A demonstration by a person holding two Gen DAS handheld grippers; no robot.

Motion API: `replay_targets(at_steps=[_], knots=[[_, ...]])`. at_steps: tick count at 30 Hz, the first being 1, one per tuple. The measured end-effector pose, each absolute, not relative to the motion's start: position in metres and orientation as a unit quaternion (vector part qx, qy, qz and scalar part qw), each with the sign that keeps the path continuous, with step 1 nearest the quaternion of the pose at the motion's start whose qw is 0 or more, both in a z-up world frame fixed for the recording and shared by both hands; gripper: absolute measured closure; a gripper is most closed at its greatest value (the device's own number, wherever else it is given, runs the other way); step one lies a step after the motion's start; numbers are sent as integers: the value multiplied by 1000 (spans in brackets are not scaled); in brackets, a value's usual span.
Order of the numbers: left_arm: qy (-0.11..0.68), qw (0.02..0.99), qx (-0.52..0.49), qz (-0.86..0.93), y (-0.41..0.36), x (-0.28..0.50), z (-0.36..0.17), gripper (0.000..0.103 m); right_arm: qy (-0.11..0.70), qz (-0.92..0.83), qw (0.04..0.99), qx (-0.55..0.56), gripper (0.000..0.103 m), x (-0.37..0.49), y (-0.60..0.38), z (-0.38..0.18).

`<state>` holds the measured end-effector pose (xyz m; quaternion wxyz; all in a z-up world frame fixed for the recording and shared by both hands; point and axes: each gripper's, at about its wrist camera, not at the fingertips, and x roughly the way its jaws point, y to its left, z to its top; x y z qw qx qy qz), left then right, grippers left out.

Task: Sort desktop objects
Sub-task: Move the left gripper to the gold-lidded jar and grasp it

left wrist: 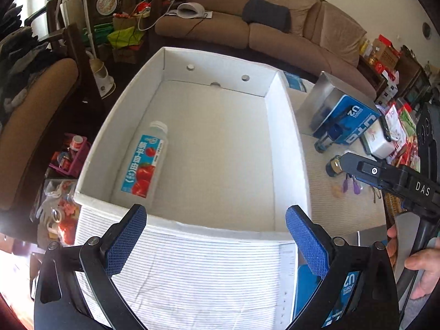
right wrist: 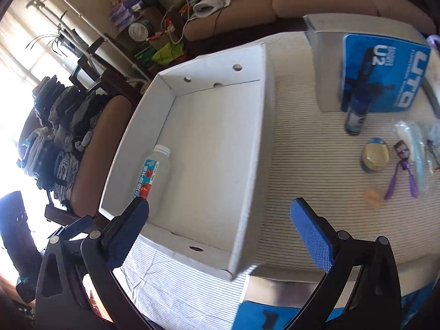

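The white box (left wrist: pixel 286 148) is open-topped and bare except for a bottle (left wrist: pixel 144 162) along its left wall, while jars, an eyelash curler (right wrist: pixel 401 170) and an upright blue carton (right wrist: pixel 385 74) crowd the cloth to its right.

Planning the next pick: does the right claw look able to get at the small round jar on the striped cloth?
Probably yes. The right claw is open and empty, and the round jar stands alone with bare cloth around it.

Brown sofa (left wrist: pixel 288 35) set along the far wall, dark cushion (left wrist: pixel 266 13) laid on its seat, white device (left wrist: pixel 191 9) placed on its left end, padded chair (right wrist: pixel 90 154) stacked with folded clothes (right wrist: pixel 55 126) at left, potted plant (right wrist: pixel 55 40) seen by the bright window.
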<state>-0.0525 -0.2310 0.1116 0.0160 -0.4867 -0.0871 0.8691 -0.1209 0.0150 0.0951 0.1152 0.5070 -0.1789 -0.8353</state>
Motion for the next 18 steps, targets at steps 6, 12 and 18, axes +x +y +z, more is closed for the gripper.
replay_targets(at_steps=[6, 12, 18], knots=[[-73, 49, -487, 869, -160, -48, 108, 0, -135, -856, 77, 494, 0, -82, 67, 104], [-36, 78, -488, 869, -89, -54, 99, 0, -93, -868, 51, 486, 0, -67, 111, 109], [-4, 102, -490, 866, -32, -70, 84, 0, -79, -872, 41, 481, 0, -64, 156, 106]])
